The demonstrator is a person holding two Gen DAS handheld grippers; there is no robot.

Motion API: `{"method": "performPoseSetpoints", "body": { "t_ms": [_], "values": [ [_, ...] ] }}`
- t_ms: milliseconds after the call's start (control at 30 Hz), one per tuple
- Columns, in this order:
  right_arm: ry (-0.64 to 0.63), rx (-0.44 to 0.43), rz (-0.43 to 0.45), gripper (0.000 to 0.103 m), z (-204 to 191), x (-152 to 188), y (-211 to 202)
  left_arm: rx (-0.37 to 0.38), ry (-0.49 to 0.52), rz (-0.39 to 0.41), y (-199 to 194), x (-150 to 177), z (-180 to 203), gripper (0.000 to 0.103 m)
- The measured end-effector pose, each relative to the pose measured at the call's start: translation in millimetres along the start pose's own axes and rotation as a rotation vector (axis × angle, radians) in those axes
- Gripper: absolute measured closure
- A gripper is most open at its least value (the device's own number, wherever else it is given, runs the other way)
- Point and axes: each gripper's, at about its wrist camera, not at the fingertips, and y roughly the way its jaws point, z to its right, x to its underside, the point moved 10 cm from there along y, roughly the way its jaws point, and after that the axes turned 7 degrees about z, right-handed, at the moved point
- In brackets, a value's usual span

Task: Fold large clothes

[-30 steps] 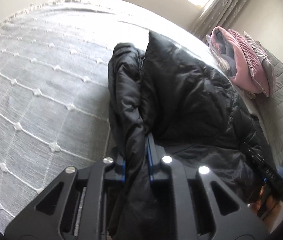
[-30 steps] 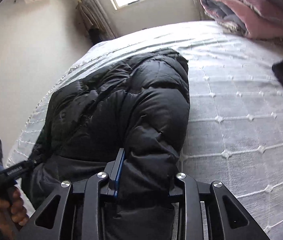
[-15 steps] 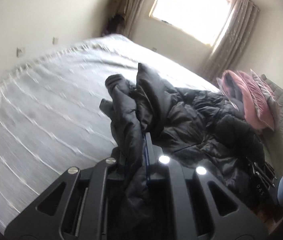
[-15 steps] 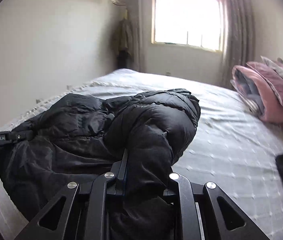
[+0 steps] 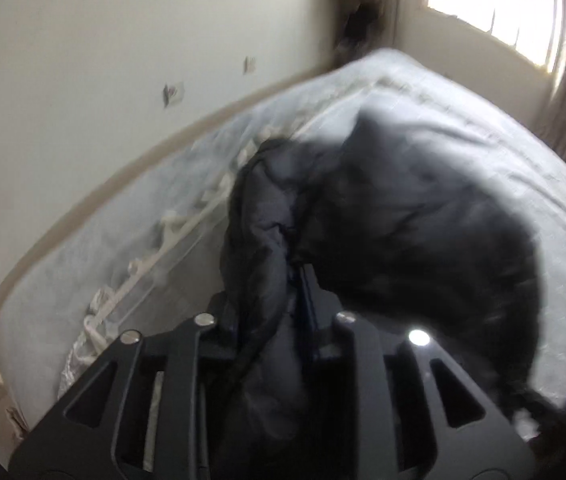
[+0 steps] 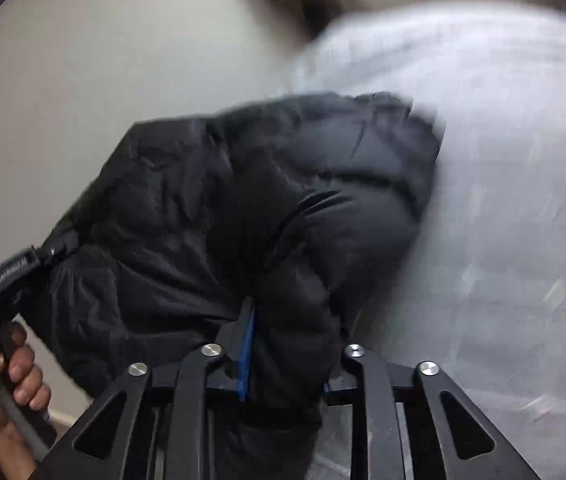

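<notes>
Mid-fold, as far as the frames let one judge. The black puffer jacket [image 5: 403, 220] is bunched and partly doubled over, not a flat finished stack. Part of it is raised off the bed [image 5: 463, 112] between the two grippers, the rest drapes down onto the pale bedspread. Both views are motion-blurred, so seam and sleeve detail is unreadable.

Left gripper [image 5: 283, 304]: jaws nearly closed, clamped on a thick roll of jacket fabric that runs straight through the gap and spills back over the gripper body. The bulk of the jacket lies ahead and to the right of those jaws, over the bed near its wall-side edge.

Right gripper [image 6: 287, 344]: jaws part-way closed, pinching a fat padded section. Blue pad visible on the left finger [image 6: 247, 344], the right finger mostly buried in fabric. The jacket's mass extends up and left from the jaws. The left hand [image 6: 7, 376] and its gripper handle show at the far left of that view, at the jacket's other end.

Likely left to do: lay the held section down, square it up, flatten, maybe one more fold. Puffy fill will probably spring back, so pressing it flat looks necessary.
</notes>
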Motion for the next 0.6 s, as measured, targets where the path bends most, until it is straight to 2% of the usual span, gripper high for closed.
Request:
{"method": "performPoseSetpoints", "body": {
  "t_ms": [67,100,200,267,300,367,467,600],
  "values": [
    [0.062,-0.017,0.041,0.043,9,11,-3,0.073,-0.070,0.038,-1,7,-14,0.064],
    [0.061,-0.016,0.052,0.041,11,14,-9,0.091,-0.111,0.054,-5,7,-21,0.058],
    [-0.049,0.034,0.064,0.041,13,13,-34,0.093,-0.213,0.127,-32,2,-40,0.057],
    [-0.081,0.054,0.088,0.041,24,10,-58,0.091,-0.235,0.194,-54,8,-50,0.047],
    [-0.075,0.051,0.101,0.041,29,9,-72,0.064,-0.227,0.215,-59,16,-58,0.041],
    [-0.047,0.049,0.117,0.041,42,13,-94,-0.023,-0.181,0.245,-60,26,-76,0.041],
    [-0.026,0.042,0.111,0.041,51,25,-115,-0.207,-0.125,0.269,-60,45,-114,0.041],
    [-0.101,0.063,0.091,0.041,51,32,-132,-0.481,-0.035,0.250,-64,50,-167,0.041]
  ]
}}
